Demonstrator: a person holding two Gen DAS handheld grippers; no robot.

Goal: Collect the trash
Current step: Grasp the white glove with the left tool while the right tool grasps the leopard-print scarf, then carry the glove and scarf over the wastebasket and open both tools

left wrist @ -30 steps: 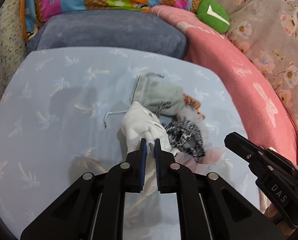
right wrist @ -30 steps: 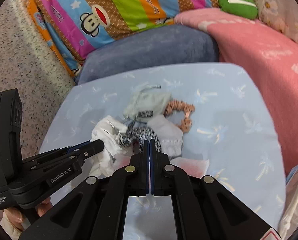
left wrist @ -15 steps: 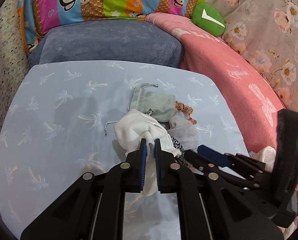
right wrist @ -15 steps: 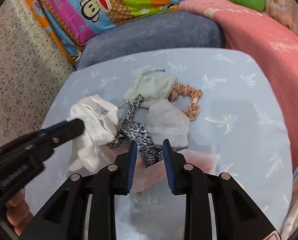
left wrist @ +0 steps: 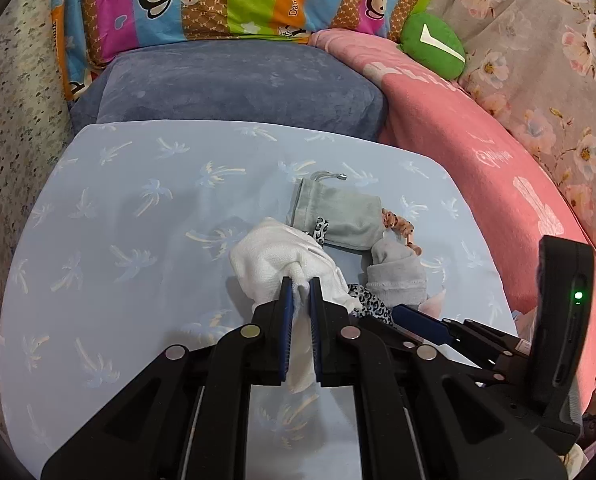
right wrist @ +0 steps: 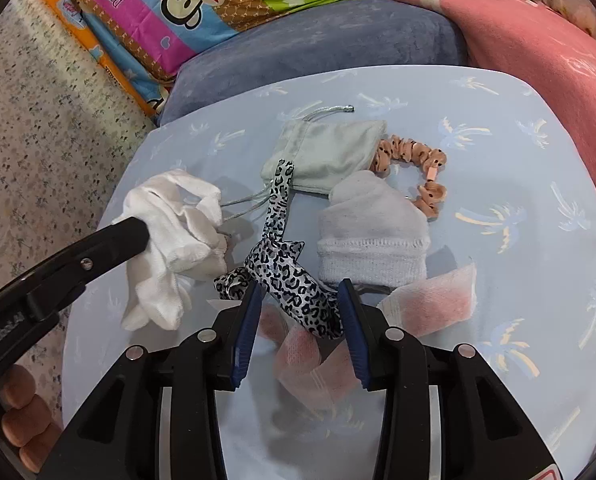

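A light blue palm-print table (right wrist: 497, 120) carries the whole heap, with a blue-grey cushion (left wrist: 234, 84) beyond it and a pink blanket (left wrist: 497, 184) off to the right of both tools.

The left hand-held gripper (left wrist: 299, 292) is pressed tight on a white cloth (left wrist: 274, 260), a fold of it pinched between the blue pads and the rest bunched just ahead of the tips; in the right wrist view this cloth (right wrist: 174, 240) hangs from the tool's black finger, seemingly clear of the table, though the angle makes that hard to judge.

The right hand-held gripper (right wrist: 299, 300) stands spread, its jaws having just been opening. A leopard-print ribbon (right wrist: 286, 272) runs between the pads, which do not press on it. Directly under and just behind the tips lies a pink-and-white tissue (right wrist: 429, 300), crumpled flat on the table.

Just ahead of the right tips and slightly to the right sits a grey sock (right wrist: 373, 232), cuff toward the tool. Beyond it lies a pale green drawstring pouch (right wrist: 329, 152), its cords trailing left toward the white cloth. A spotted orange scrunchie (right wrist: 417, 168) curls out from the pouch's right edge, touching the sock's far side.
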